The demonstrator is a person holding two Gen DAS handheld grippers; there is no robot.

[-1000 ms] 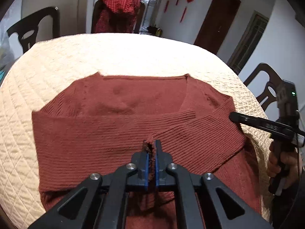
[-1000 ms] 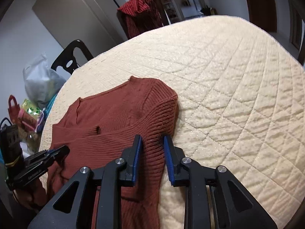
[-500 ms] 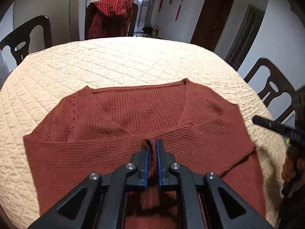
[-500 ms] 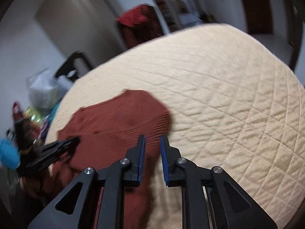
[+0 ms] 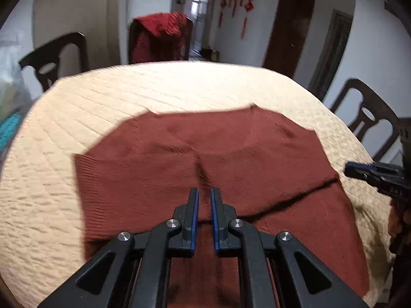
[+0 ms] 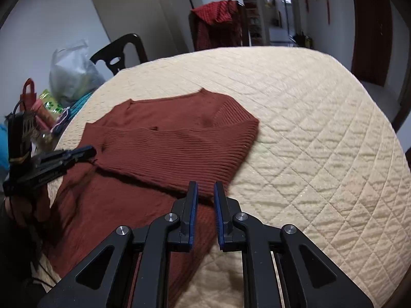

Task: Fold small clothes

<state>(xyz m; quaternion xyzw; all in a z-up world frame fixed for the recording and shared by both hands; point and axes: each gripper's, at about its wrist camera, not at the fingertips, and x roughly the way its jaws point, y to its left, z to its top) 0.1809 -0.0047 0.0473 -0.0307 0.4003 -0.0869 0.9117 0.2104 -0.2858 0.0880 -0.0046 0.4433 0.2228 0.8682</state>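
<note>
A rust-red knit sweater (image 5: 231,154) (image 6: 174,148) lies flat on the cream quilted table (image 5: 179,84) (image 6: 308,128), both sleeves folded across its chest. My left gripper (image 5: 204,191) hovers just short of a small pucker in the folded sleeve. Its pads are almost together, with only a narrow empty slit between them. In the right wrist view the left gripper (image 6: 77,152) reaches in over the sweater's left side. My right gripper (image 6: 205,183) hangs above the folded sleeve's near edge. Its jaws are closing with nothing between them. The left wrist view shows the right gripper (image 5: 359,170) past the sweater's right edge.
A chair draped with a red checked garment (image 5: 159,36) (image 6: 218,23) stands behind the table. Dark wooden chairs (image 5: 367,118) (image 6: 120,54) stand around it. Plastic bags and clutter (image 6: 72,74) sit off the left side. A hand (image 6: 15,205) holds the left gripper's handle.
The left gripper has let go of the pinch of knit and drawn back and up, leaving a pucker. The right gripper has pulled back from the sleeve and rolled level.
</note>
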